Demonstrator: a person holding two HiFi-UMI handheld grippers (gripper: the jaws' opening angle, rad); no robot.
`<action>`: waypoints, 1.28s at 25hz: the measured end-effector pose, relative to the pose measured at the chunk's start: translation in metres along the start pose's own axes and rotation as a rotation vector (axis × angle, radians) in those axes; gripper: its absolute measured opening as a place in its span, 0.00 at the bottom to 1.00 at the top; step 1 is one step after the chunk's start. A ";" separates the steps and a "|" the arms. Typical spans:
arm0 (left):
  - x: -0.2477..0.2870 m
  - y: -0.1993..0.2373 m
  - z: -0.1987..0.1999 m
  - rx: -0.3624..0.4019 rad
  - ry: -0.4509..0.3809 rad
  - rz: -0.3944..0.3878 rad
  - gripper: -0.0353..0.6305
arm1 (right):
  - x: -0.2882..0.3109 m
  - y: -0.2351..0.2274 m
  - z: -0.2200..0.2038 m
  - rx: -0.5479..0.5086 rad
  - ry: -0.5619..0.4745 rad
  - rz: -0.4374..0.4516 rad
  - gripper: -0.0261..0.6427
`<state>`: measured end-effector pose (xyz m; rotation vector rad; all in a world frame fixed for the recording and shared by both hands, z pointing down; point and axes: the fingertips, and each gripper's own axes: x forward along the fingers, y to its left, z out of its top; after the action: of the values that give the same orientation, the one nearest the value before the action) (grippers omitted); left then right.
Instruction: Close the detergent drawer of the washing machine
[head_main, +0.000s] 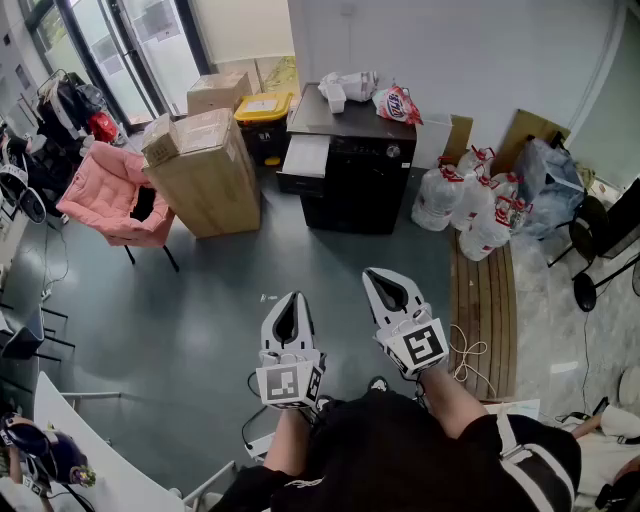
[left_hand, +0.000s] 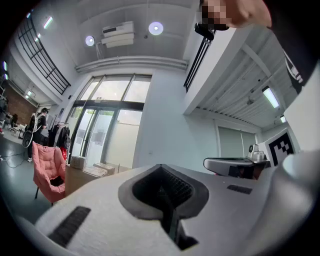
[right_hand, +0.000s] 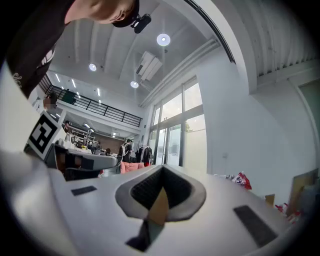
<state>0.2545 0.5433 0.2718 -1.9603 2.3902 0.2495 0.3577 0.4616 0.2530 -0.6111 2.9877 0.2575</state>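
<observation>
The drawer (head_main: 306, 155) sits in the upper middle of the head view. It is a white tray standing out from the left front of the black washer (head_main: 360, 175), and it looks pulled open, with the closing still to do. On the washer's top lie a white bag (head_main: 345, 87) and a red-and-white packet (head_main: 398, 104). A cardboard box (head_main: 205, 172) stands just left of the drawer, and a cluster of bags (head_main: 468, 200) sits to the right.

Watch the left side as you close in — the box crowds the drawer there, and a gripper swung wide could catch its corner. Push on one corner only and the drawer may skew and bind. Lead with narrow closed tips and they may slide off its front. A hard shove could also rock whatever rests on top.

The drawer is well apart from both grippers, with bare floor between. Your left gripper (head_main: 291, 300) lies almost straight below it in the frame, and your right gripper (head_main: 386, 277) is below and to the right. Both pairs of jaws are pressed together with nothing between them — each gripper view shows only the room beyond the tips.
</observation>
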 end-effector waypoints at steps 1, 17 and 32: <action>0.001 0.001 0.002 0.001 -0.005 -0.013 0.06 | 0.003 0.003 0.000 0.007 -0.002 0.004 0.05; -0.030 0.057 -0.005 0.003 0.033 -0.019 0.07 | 0.034 0.072 -0.007 0.030 -0.009 0.035 0.05; -0.036 0.117 -0.031 -0.041 0.082 -0.009 0.18 | 0.067 0.095 -0.035 0.009 0.054 0.018 0.15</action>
<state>0.1498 0.5961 0.3183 -2.0362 2.4443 0.2237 0.2565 0.5159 0.2940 -0.5994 3.0460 0.2323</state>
